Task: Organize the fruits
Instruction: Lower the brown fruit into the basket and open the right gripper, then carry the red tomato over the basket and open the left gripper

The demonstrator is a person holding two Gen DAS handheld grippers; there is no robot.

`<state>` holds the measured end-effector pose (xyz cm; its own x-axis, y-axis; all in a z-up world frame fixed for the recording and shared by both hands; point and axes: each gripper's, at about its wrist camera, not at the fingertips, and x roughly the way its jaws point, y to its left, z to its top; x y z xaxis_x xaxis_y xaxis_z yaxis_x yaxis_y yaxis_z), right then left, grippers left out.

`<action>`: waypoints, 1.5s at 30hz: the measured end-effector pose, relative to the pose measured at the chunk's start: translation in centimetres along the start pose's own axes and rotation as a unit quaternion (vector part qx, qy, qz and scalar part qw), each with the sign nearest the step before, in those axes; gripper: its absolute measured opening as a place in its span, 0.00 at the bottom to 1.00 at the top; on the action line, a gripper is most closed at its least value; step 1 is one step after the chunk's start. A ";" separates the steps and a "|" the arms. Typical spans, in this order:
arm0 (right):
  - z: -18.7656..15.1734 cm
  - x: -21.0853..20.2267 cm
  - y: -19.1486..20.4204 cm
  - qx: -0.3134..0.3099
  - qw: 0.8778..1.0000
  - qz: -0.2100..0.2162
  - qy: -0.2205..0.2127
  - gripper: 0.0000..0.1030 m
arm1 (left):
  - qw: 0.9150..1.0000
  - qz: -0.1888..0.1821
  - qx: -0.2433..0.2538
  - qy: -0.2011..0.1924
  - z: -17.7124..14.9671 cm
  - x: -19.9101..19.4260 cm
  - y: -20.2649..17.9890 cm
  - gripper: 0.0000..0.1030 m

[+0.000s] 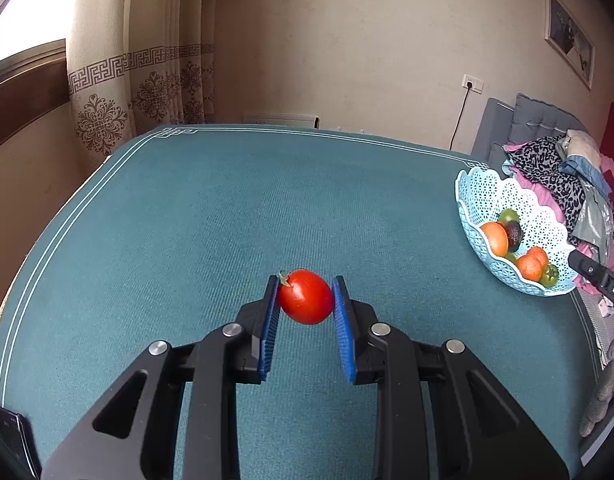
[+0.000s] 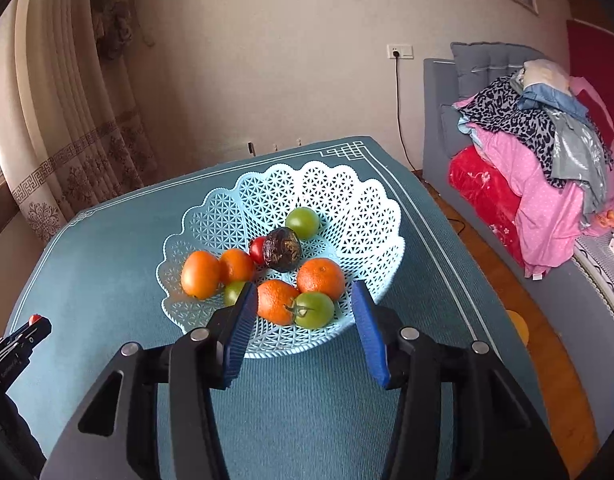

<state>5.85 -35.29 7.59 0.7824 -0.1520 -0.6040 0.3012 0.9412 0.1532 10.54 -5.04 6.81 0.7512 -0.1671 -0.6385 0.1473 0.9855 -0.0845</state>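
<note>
My left gripper (image 1: 305,286) is shut on a red tomato (image 1: 305,297), held between its blue pads just above the teal tablecloth (image 1: 227,208). It also shows at the left edge of the right wrist view (image 2: 35,322). A light blue lattice basket (image 2: 347,216) holds several fruits: oranges (image 2: 321,278), green tomatoes (image 2: 314,309), a dark avocado (image 2: 283,249) and a small red tomato (image 2: 257,249). My right gripper (image 2: 303,300) is open and empty, hovering at the basket's near rim. The basket stands at the right in the left wrist view (image 1: 483,196).
The table's right edge (image 2: 459,240) drops to a wooden floor. A grey sofa with piled clothes (image 2: 547,148) stands to the right. Curtains (image 1: 139,80) and a window lie beyond the table's far left corner. A dark device (image 1: 11,436) lies at the near left corner.
</note>
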 end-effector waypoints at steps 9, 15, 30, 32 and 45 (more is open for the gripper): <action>-2.0 -1.2 -2.4 0.019 1.000 0.000 -0.009 0.48 | 0.998 -0.053 0.038 -0.004 1.5 -0.8 -5.8 0.26; -3.3 -1.0 -4.0 0.038 0.999 0.003 0.000 0.48 | 0.994 -0.089 0.064 -0.006 2.2 -0.4 -10.4 0.26; -4.5 -0.3 -4.4 0.047 0.998 0.028 0.014 0.50 | 0.984 -0.136 0.111 0.016 2.7 2.7 -17.9 0.26; -4.6 -0.4 -4.4 0.047 0.998 0.026 0.013 0.50 | 0.983 -0.141 0.114 0.021 2.6 3.0 -18.4 0.26; -4.6 -0.3 -4.3 0.048 0.998 0.025 0.016 0.51 | 0.989 -0.123 0.086 0.005 2.9 3.1 -16.4 0.72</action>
<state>1.81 -37.93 3.48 0.7801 -0.0936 -0.6186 0.3134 0.9142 0.2568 12.34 -21.78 8.46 0.6725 -0.4005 -0.6224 0.4326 0.8950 -0.1086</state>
